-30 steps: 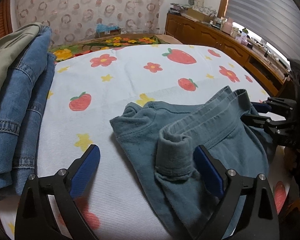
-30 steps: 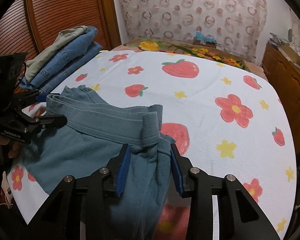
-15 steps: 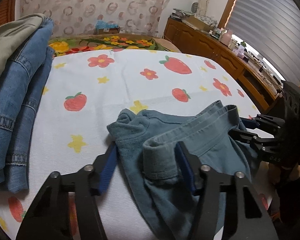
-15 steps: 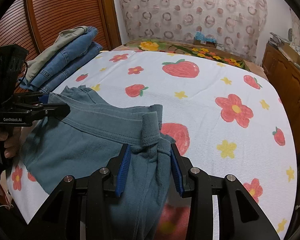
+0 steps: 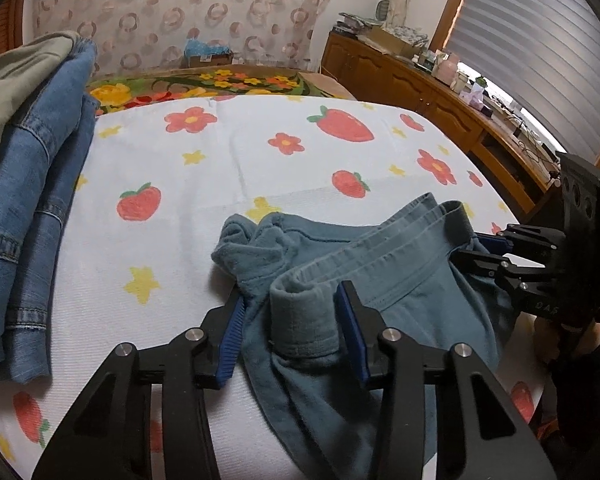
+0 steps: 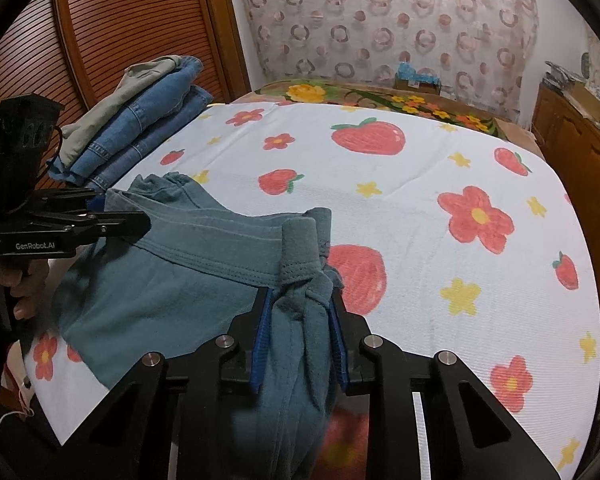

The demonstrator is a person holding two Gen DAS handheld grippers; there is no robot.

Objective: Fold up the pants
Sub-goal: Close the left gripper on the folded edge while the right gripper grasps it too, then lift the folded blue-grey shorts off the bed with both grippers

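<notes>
Blue-grey pants (image 5: 400, 280) lie crumpled near the front edge of a strawberry-print bed cover (image 5: 180, 220), waistband stretched sideways. My left gripper (image 5: 292, 300) is closing on the rolled left end of the waistband. Cloth fills the gap and touches both blue pads. My right gripper (image 6: 300, 296) is closing too, with the right end of the pants (image 6: 172, 292) bunched tight between its pads. Each gripper shows in the other's view: the right gripper (image 5: 472, 248) at the far right, the left gripper (image 6: 116, 212) at the far left with a hand under it.
A stack of folded jeans (image 6: 148, 120) with a khaki garment on top sits at the bed's left side. A slatted wooden door (image 6: 120, 20) stands behind it. A wooden cabinet (image 5: 420, 84) with clutter runs along the right wall. A flowered blanket (image 5: 220, 80) lies at the bed's far end.
The left jaws have narrowed from wide open to snug around the waistband end. The right jaws have tightened and bunched the cloth between them. The pants lie where they were.
</notes>
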